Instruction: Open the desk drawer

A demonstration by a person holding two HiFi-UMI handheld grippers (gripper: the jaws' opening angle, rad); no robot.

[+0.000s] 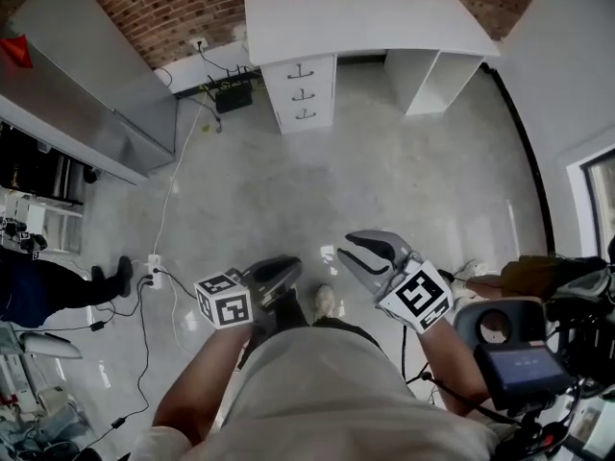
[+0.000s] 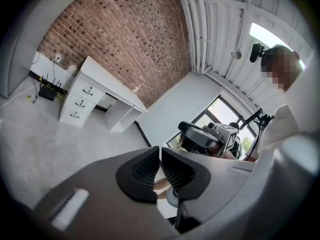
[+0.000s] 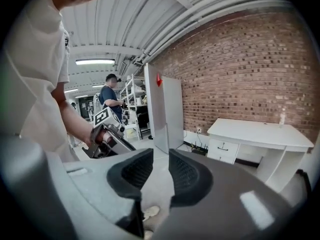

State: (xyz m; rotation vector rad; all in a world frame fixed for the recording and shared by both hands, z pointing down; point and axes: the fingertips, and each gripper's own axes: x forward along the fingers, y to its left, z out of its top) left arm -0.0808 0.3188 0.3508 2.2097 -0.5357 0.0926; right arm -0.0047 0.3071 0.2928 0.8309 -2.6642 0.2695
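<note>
A white desk (image 1: 365,17) stands against the brick wall at the far side of the room. Under its left half sits a drawer unit (image 1: 303,92) with three handled drawers, all closed; it also shows small in the left gripper view as the drawer unit (image 2: 80,104) and in the right gripper view as the drawer unit (image 3: 222,149). Both grippers are held close to my body, far from the desk. My left gripper (image 1: 283,275) (image 2: 160,151) has a narrow gap between its pads, with nothing in it. My right gripper (image 1: 348,250) (image 3: 161,156) stands a little open and empty.
A tall grey cabinet (image 1: 86,75) lines the left wall. Cables and a power strip (image 1: 154,277) lie on the floor at left, and a black box (image 1: 233,94) sits by the wall socket. A person (image 1: 38,286) stands at far left. Equipment (image 1: 519,353) crowds the right.
</note>
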